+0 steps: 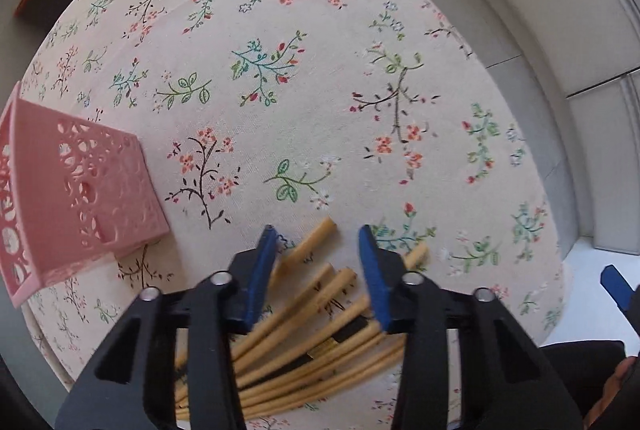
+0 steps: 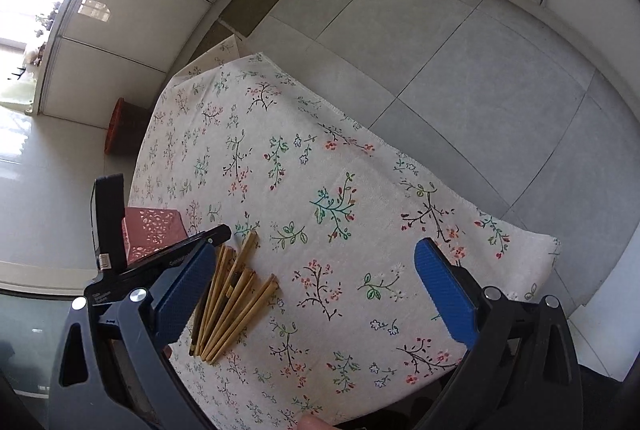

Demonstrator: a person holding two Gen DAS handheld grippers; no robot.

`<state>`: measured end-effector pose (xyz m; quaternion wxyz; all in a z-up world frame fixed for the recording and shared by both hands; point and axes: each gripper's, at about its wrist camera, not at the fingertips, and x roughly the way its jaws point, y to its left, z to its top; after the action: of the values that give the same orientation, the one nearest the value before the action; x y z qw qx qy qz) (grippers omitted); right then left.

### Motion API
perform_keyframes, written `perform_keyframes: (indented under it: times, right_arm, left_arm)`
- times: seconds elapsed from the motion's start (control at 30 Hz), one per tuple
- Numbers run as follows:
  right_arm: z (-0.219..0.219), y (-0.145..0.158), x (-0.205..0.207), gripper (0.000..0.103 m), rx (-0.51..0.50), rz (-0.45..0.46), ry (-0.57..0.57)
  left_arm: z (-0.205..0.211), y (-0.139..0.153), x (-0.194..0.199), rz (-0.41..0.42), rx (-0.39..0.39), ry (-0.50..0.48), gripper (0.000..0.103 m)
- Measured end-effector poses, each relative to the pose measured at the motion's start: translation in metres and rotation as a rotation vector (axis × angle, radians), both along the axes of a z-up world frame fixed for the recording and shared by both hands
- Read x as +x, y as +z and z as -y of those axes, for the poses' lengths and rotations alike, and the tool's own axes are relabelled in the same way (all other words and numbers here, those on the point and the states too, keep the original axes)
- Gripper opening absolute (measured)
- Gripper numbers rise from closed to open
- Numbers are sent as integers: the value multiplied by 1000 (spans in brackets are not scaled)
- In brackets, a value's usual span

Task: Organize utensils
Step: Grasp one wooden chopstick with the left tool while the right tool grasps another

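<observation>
We see the left gripper [image 1: 318,238], jaws half open and empty, directly above the chopsticks [image 1: 320,334] fanned lengthwise along its reach; the pink basket [image 1: 80,186] stands left. The right gripper [image 2: 316,294], wide open, hangs farther off.

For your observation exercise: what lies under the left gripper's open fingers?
A loose bundle of chopsticks lies on the flowered tablecloth beneath the open left gripper. A dark item shows between the sticks; its identity is unclear. The gripper body covers their near ends.
</observation>
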<state>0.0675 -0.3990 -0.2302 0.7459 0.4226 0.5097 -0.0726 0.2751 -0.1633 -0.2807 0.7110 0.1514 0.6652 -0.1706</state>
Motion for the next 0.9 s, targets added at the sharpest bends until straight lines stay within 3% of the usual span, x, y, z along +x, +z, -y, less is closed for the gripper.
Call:
perform_keyframes:
  times: [0.1,0.13,0.4,0.5,0.57,0.63,0.77,0.9]
  right_arm:
    - [-2,0,1,97,-9,-3,6]
    - [-4,1,1,97,-19,-3,11]
    - [-31,-14,3,96,6,-91,61]
    - [-46,-24,6,87,35,-134,80]
    - [-59,-29,10,68,38,-163,90]
    - [-71,-36,12,60,71,-196,70]
    - [-99,-48,21,43,121,-243,50]
    - [-121,-53,29,35,118,-277,5]
  left_arm:
    - [-1,-5,0,19,-3,-12,26]
    - [-3,-5,0,22,2,-7,20]
    - [-43,11,-23,64,-3,-14,20]
    - [-65,18,-42,107,-6,-12,18]
    - [-77,25,-54,147,-12,-14,16]
    - [-92,35,-70,186,-18,-12,15]
    - [-129,82,-111,299,-79,-13,15]
    - [-153,128,-148,404,-135,-1,7]
